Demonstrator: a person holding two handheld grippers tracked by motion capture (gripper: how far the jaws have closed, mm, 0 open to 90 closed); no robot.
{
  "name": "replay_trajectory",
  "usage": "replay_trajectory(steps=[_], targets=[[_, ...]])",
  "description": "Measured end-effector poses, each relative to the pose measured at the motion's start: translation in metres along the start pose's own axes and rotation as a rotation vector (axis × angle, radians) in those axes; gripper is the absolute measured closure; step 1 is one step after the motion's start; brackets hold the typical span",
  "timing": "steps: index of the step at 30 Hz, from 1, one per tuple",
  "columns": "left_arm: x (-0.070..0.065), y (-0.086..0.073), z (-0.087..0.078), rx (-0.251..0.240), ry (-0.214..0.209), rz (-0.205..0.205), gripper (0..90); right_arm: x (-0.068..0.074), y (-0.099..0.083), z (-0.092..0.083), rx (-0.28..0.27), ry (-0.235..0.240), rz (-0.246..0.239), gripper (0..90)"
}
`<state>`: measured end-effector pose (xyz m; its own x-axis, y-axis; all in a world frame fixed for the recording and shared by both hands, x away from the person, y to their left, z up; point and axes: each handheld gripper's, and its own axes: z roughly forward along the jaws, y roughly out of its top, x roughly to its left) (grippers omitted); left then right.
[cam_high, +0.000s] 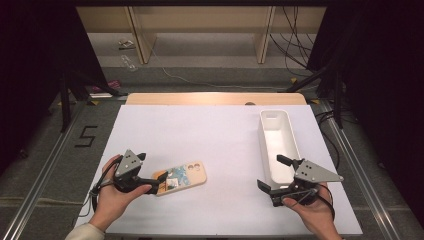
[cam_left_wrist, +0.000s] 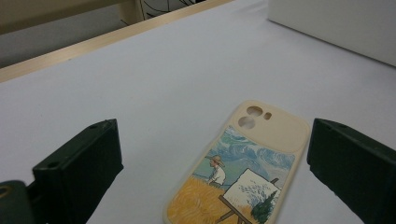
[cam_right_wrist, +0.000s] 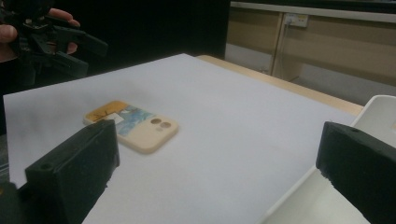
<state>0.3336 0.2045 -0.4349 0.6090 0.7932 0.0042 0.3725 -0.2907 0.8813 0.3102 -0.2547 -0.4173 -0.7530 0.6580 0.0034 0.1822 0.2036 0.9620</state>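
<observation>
A cream phone case (cam_high: 181, 178) with a painted field and easel on its back lies flat on the white table sheet (cam_high: 210, 135), left of centre. My left gripper (cam_high: 149, 173) is open at the case's near-left end. In the left gripper view the case (cam_left_wrist: 243, 172) lies between and just ahead of the wide-apart jaws of the left gripper (cam_left_wrist: 212, 135), and neither touches it. My right gripper (cam_high: 272, 172) is open and empty at the near end of the white tray (cam_high: 274, 114). The right gripper view shows the case (cam_right_wrist: 135, 125) farther off to the left.
The long white tray (cam_right_wrist: 378, 112) stands empty along the right side of the sheet. A wooden table edge (cam_high: 215, 98) runs behind the sheet. Metal rails (cam_high: 45, 170) flank the table, with cables on the floor beyond.
</observation>
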Motion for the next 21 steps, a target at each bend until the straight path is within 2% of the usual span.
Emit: replay_trajectory(steps=[21], targets=[[0.0013, 0.0003, 0.0, -0.004, 0.002, -0.015, 6.5, 0.0006, -0.0007, 0.0, 0.0, -0.002, 0.002, 0.4]])
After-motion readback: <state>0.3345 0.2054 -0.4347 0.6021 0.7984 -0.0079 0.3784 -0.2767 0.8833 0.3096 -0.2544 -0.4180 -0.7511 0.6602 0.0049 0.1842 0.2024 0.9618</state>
